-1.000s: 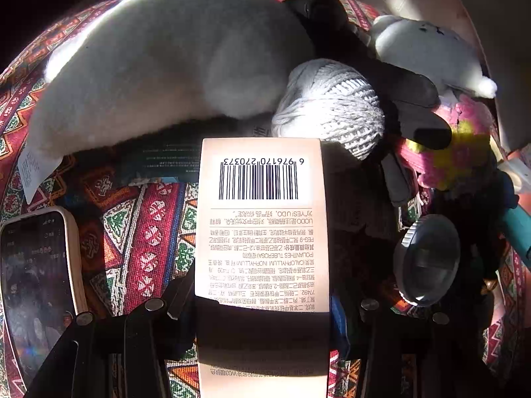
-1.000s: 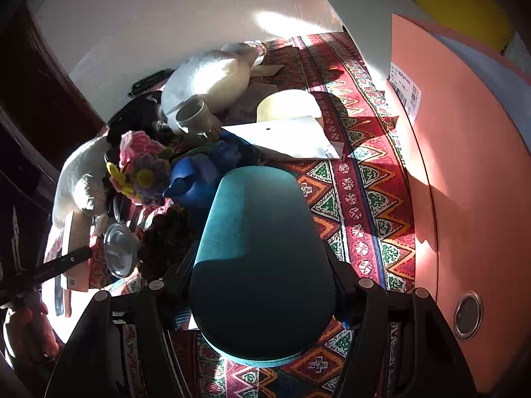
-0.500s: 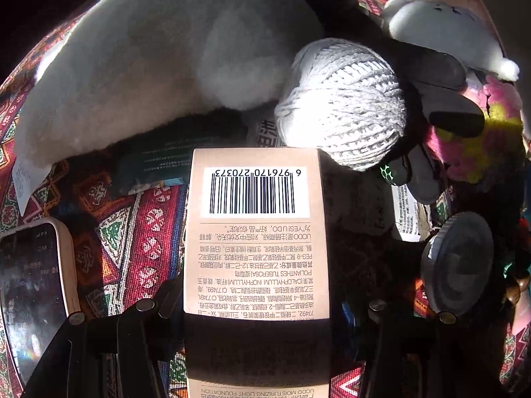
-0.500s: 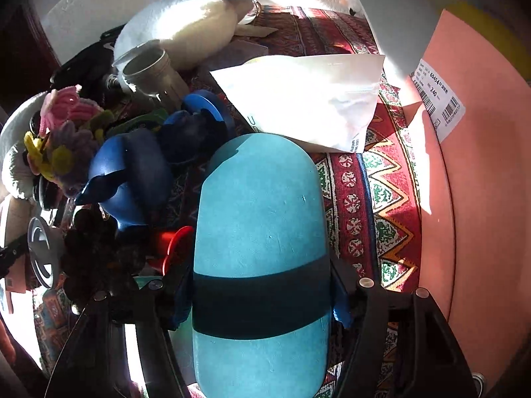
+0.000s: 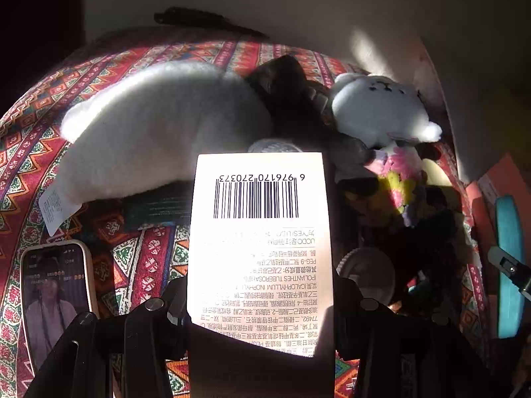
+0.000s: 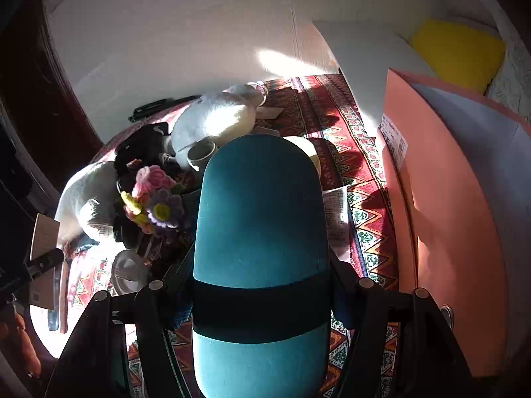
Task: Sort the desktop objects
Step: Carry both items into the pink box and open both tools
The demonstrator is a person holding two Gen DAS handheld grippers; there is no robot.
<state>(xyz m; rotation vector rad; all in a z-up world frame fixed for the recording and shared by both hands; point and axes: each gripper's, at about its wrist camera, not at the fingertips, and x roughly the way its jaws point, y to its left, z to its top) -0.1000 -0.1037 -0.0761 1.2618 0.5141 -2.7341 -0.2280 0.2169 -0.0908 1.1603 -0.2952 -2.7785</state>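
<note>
Both pairs of jaws are closed tight on something, each loaded and lifted clear of the desk. Between its fingers the left gripper (image 5: 260, 301) clamps a pale carton (image 5: 259, 232), the barcode side facing up and catching hard sunlight; the right gripper (image 6: 262, 298) pinches a teal case (image 6: 262, 232) with rounded ends, held lengthwise so its nose sticks well out ahead. Neither grip leaves a gap at the sides that I can make out. This looks like the carrying part of the sort: two items picked, none yet put down. Below the carton lies the patterned cloth (image 5: 139, 255) with a phone (image 5: 54, 298) at the left edge, a long white plush (image 5: 159, 126), a small grey plush (image 5: 378, 106) and a knitted flower bunch (image 5: 398, 179) crowded beyond. From the right side, a large pink box (image 6: 448, 232) stands just beside the case and looks the likeliest place for it. Next, each hand needs a free spot picked out, a slow lowering, and only then a release, with care not to nudge the crowded pile.
</note>
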